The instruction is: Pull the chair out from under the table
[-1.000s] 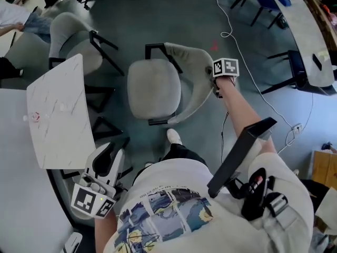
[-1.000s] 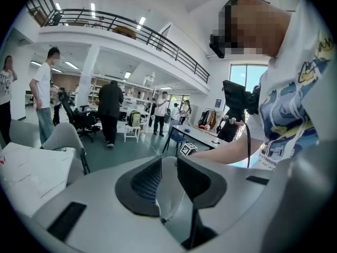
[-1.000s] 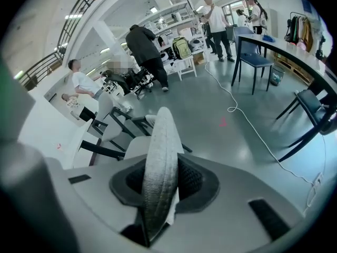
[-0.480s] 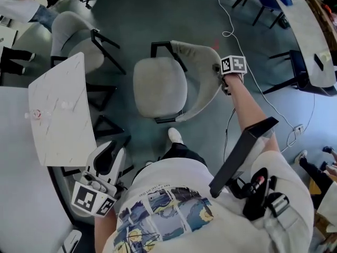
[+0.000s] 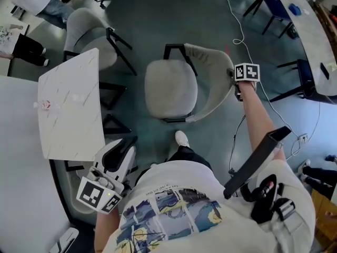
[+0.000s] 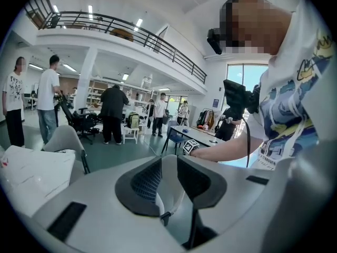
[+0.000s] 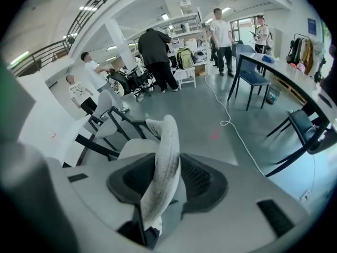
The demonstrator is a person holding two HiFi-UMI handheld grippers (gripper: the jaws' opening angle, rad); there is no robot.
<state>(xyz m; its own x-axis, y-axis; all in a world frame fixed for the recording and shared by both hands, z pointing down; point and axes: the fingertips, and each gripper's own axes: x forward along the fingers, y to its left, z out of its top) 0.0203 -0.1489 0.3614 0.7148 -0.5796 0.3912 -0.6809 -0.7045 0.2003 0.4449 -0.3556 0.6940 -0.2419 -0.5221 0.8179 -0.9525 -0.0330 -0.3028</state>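
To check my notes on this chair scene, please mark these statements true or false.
1. The chair's backrest stands between the right gripper's jaws. True; these jaws have just been opening.
2. The left gripper holds the white table. False: it is open and empty.
3. The chair's seat is under the white table. False: it stands clear of it.
4. A white cable lies on the floor. True.
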